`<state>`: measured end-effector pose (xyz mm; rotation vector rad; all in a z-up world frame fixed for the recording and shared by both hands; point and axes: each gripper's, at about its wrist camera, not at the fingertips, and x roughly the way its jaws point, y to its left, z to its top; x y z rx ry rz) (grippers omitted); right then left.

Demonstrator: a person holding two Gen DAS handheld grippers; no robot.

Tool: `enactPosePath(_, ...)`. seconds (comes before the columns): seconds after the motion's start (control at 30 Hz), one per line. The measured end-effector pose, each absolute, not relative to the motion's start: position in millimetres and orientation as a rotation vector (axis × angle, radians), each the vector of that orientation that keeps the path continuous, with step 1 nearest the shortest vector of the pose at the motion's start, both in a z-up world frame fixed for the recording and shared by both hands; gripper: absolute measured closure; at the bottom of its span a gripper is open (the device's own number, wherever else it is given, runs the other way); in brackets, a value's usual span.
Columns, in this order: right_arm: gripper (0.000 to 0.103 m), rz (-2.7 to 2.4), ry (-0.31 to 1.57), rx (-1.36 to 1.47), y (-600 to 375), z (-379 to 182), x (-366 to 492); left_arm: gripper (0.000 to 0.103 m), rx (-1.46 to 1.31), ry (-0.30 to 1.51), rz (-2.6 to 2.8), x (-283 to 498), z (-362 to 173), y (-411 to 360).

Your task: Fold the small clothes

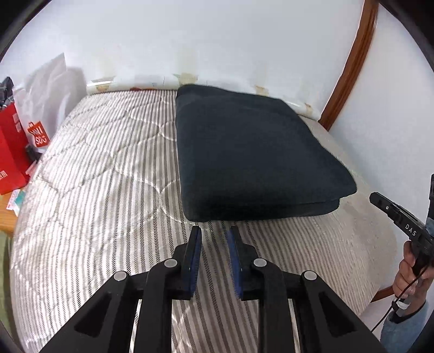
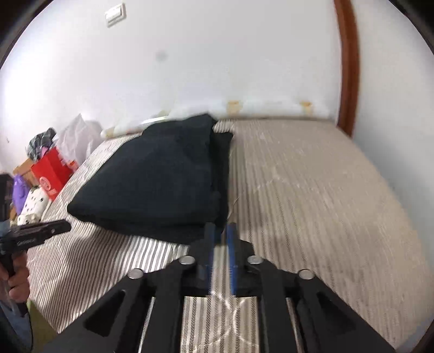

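I see the striped bed (image 1: 95, 190) filling both views, with the folded dark garment (image 1: 252, 152) lying flat on it, long axis running away from me toward the wall. My left gripper (image 1: 214, 233) sits just short of its near edge, fingers slightly apart, holding nothing. My right gripper (image 2: 220, 230) is at the garment's near right corner, fingers narrowly parted and empty. Only the right view, which is blurred, shows the wall switch (image 2: 116, 14).

Matt dark cloth garment (image 1: 255, 152) on striped quilted mattress (image 1: 103, 173)
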<state>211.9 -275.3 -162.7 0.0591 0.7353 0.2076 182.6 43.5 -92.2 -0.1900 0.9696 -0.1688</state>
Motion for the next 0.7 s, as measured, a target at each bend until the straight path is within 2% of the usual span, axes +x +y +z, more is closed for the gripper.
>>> enactPosePath(0.07,0.082,0.19,0.742,0.07,-275,-156,211,0.078,-0.197,0.958,-0.161,181,-84,45)
enactPosePath(0.13,0.079,0.163,0.743,0.075,-272,-147,205,0.067,-0.2,0.935,-0.144,170,-71,43)
enactPosePath(0.17,0.073,0.151,0.743,0.074,-270,-144,202,0.058,-0.197,0.924,-0.136,166,-65,42)
enactPosePath(0.2,0.063,0.143,0.742,0.074,-268,-140,198,0.054,-0.193,0.908,-0.129,160,-57,41)
enactPosePath(0.3,0.046,0.125,0.737,0.073,-261,-123,185,0.048,-0.194,0.881,-0.123,145,-39,36)
enactPosePath(0.4,0.036,0.115,0.731,0.059,-252,-107,169,0.038,-0.189,0.841,-0.085,124,-18,33)
enactPosePath(0.53,0.031,0.086,0.711,0.038,-241,-88,140,0.029,-0.173,0.798,-0.063,98,1,31)
enactPosePath(0.6,0.019,0.066,0.702,0.027,-238,-82,125,0.021,-0.16,0.788,-0.057,87,7,28)
enactPosePath(0.63,0.017,0.051,0.684,0.02,-236,-78,117,0.021,-0.145,0.787,-0.059,82,10,26)
enactPosePath(0.7,0.004,0.029,0.638,-0.005,-233,-72,100,0.019,-0.12,0.783,-0.043,74,14,21)
